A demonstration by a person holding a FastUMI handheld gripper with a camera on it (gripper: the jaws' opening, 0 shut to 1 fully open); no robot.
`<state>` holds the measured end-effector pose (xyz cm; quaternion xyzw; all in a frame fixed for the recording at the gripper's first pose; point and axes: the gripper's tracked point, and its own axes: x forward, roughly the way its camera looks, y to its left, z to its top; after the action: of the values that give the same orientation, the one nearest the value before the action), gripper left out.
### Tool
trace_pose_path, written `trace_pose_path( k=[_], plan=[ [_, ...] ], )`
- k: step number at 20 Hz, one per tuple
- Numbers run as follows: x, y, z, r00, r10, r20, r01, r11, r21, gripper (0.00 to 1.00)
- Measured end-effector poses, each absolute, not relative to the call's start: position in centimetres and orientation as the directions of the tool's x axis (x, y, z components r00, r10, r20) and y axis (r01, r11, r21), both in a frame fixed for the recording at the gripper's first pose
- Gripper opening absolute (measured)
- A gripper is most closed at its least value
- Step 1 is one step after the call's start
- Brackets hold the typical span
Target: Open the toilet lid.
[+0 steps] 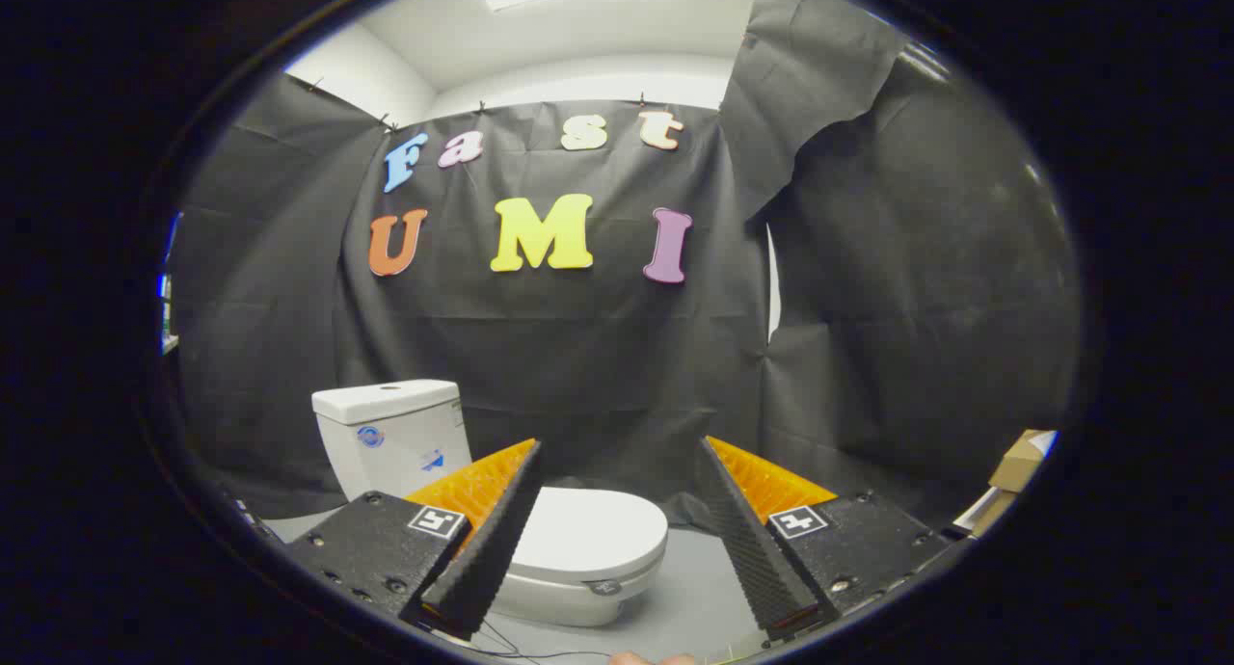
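Black cloth walls a small booth with a grey floor (694,598). The toilet (405,434) sits with its lid (588,535) down, and the claw (617,482) hangs released, fingers spread wide and empty, apparently lining up for the lid's front edge.

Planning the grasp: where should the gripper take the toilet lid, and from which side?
Probably the lid's front lip, the rounded edge farthest from the tank. The lid lies flat and shut, hinged at the tank end, so come from the front. The gripper is open, lid beyond its fingers.
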<state>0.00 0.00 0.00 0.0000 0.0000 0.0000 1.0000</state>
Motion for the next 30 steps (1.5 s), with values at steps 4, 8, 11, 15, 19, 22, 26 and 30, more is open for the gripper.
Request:
trace_pose_path(
  k=[4, 8, 11, 15, 19, 22, 26, 30],
  plan=[
    [0.1, 0.0, -0.2, 1.0, 0.002, -0.006, -0.002, 1.0, 0.011, 0.99],
    [0.2, 0.0, -0.8, 1.0, 0.001, -0.014, -0.001, 1.0, 0.004, 1.0],
    [0.1, 0.1, -0.7, 1.0, 0.001, -0.005, -0.001, 1.0, 0.0, 1.0],
    [0.2, 0.3, -0.7, 1.0, 0.002, -0.006, -0.002, 1.0, 0.0, 0.99],
    [0.3, 0.4, -1.0, 1.0, 0.005, -0.01, -0.005, 1.0, 0.0, 0.99],
    [0.5, 0.4, -1.5, 1.0, 0.002, -0.021, -0.002, 1.0, 0.003, 1.0],
    [0.7, 0.6, -2.0, 1.0, 0.0, -0.031, 0.0, 1.0, 0.0, 0.99],
    [1.0, 0.7, -2.4, 0.999, -0.002, -0.04, 0.003, 1.0, 0.004, 1.0]
  ],
)
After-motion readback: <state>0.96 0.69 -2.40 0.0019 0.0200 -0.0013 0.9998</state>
